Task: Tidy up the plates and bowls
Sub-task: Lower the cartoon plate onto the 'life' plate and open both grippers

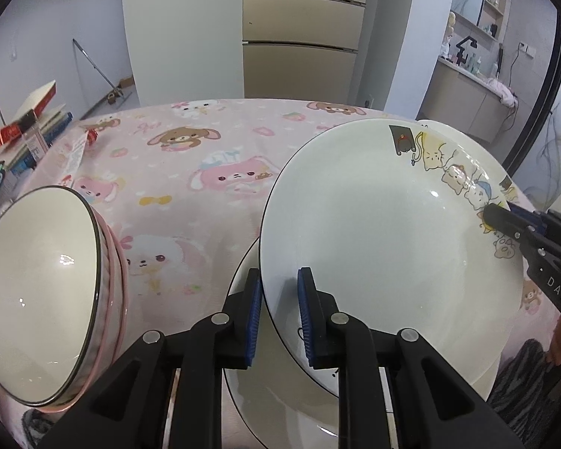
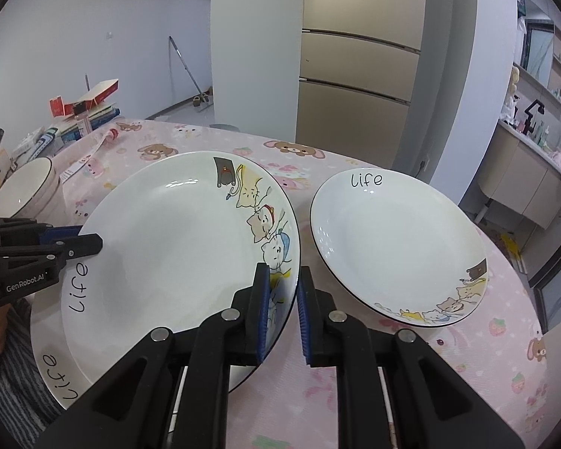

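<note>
A white cat-print plate [image 1: 385, 232] [image 2: 175, 247] lies on top of another white plate [image 1: 276, 404] [image 2: 46, 366]. My left gripper [image 1: 279, 318] straddles its near-left rim, jaws slightly apart with a gap to the rim. My right gripper [image 2: 283, 316] straddles its right rim the same way; it shows in the left wrist view [image 1: 505, 220], and the left gripper in the right wrist view [image 2: 89, 239]. A third plate marked "life" [image 2: 396, 243] lies alone to the right. Stacked pink bowls [image 1: 45, 292] [image 2: 30, 191] stand at the left.
The table has a pink cartoon-animal cloth [image 1: 190, 172]. Books and red boxes [image 1: 22, 127] are piled at its far left corner. A tall cabinet [image 1: 303, 30] and a counter with a sink [image 1: 471, 86] stand behind the table.
</note>
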